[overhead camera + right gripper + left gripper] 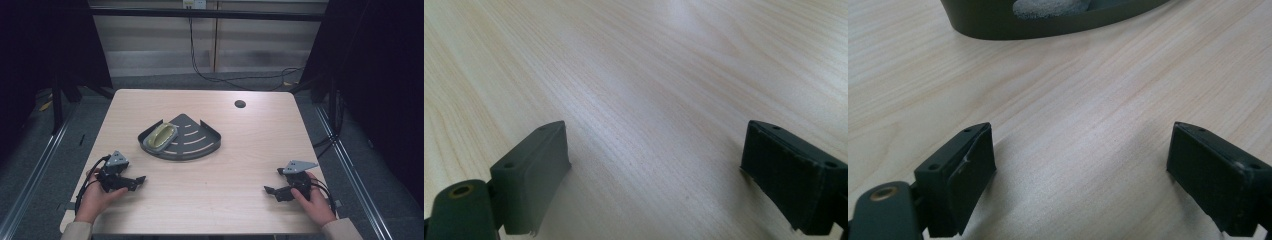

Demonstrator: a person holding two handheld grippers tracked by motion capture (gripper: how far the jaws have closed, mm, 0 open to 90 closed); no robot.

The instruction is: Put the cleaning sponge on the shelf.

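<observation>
A dark quarter-round slotted rack (192, 137) lies in the middle of the wooden table (240, 165). Inside its left corner rests a yellow-green sponge (161, 136). In the left gripper view the rack's curved wall (1048, 22) is at the top, with a grey sponge surface (1048, 7) behind it. My left gripper (140, 180) rests low at the table's front left, open, jaws wide apart over bare wood (1080, 165). My right gripper (269, 190) sits at the front right, open too, with nothing between its jaws (654, 165).
A round cable hole (240, 104) is in the tabletop at the back right. Black cables (220, 75) trail on the floor behind the table. Dark frame posts stand at both sides.
</observation>
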